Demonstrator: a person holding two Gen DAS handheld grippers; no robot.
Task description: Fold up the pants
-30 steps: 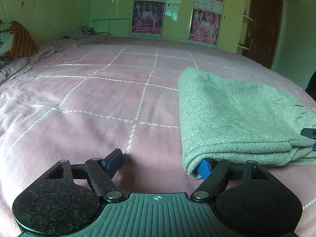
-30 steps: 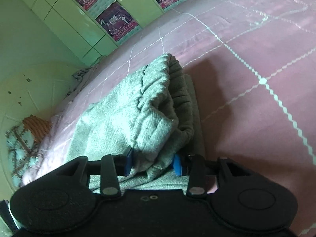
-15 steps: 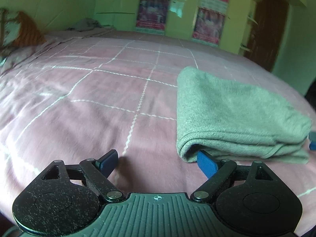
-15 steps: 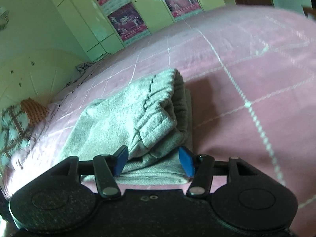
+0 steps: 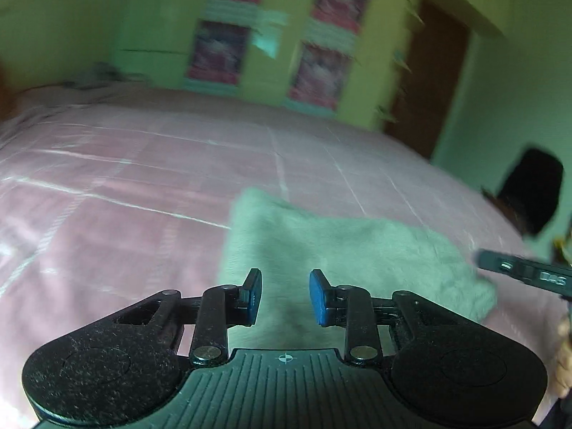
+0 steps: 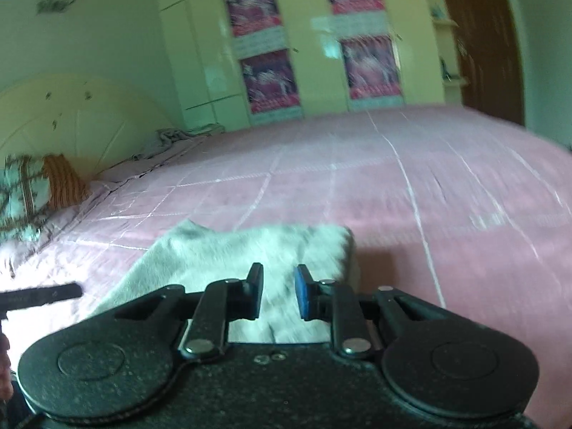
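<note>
Pants [image 5: 343, 250] folded flat on the bed [image 5: 143, 186] — left claw [image 5: 285, 296] and right claw [image 6: 279, 291] just narrowed, clear, grasping nothing — job looking finished, only withdrawal left.

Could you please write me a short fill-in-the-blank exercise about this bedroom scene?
1. The folded grey pants lie on a bedspread whose colour is ____.
2. Between the jaws of the left gripper, which have just been closing, there is ____.
3. The posters hang on the doors of the ____.
4. The striped pillow lies near the bed's ____.

Missing words: pink; nothing; wardrobe; headboard
</note>
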